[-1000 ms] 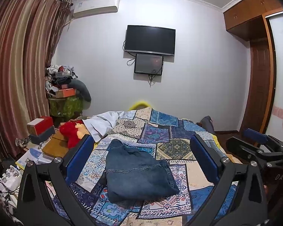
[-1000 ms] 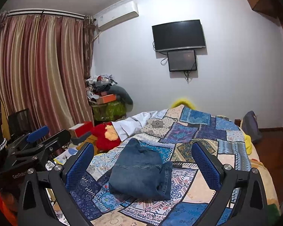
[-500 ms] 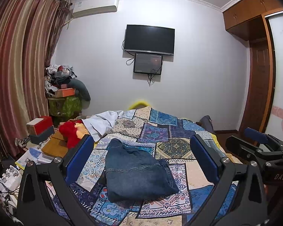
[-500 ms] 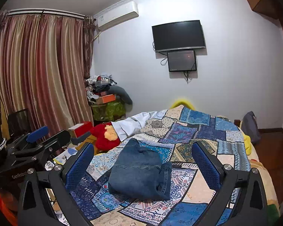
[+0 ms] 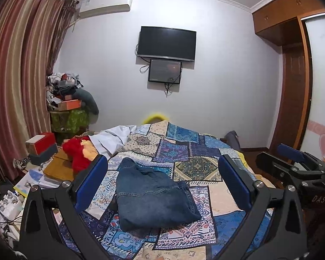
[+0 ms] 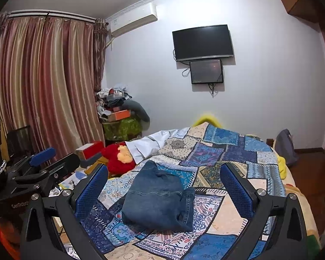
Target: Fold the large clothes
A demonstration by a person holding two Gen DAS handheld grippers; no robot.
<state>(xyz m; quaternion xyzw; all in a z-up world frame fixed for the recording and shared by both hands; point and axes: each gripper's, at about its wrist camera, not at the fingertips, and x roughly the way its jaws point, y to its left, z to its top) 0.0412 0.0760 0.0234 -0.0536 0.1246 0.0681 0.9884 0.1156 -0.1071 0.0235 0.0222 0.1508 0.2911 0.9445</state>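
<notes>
We hold both grippers above the bed, jaws spread wide and pinching nothing: the left gripper [image 5: 162,183] and the right gripper [image 6: 162,186] each frame the folded denim jeans [image 5: 151,197] between their blue, grid-textured pads [image 6: 91,191]. The jeans lie as a thick, roughly rectangular bundle of dark blue denim, orange-stitched seams showing, centred between and beyond the fingertips, flat on the patchwork bedspread [image 5: 197,149] of blue, cream and purple printed squares. Past the left jaw's outer side sit a fuzzy red plush toy [image 5: 75,156], a crumpled white sheet [image 5: 112,138] and a red-and-white box [image 5: 40,144]. Straight ahead, high on the pale wall, hang a dark curved television [image 5: 166,43] and a smaller screen [image 5: 164,71]. Striped satin curtains [image 6: 43,86] fall at far left.
</notes>
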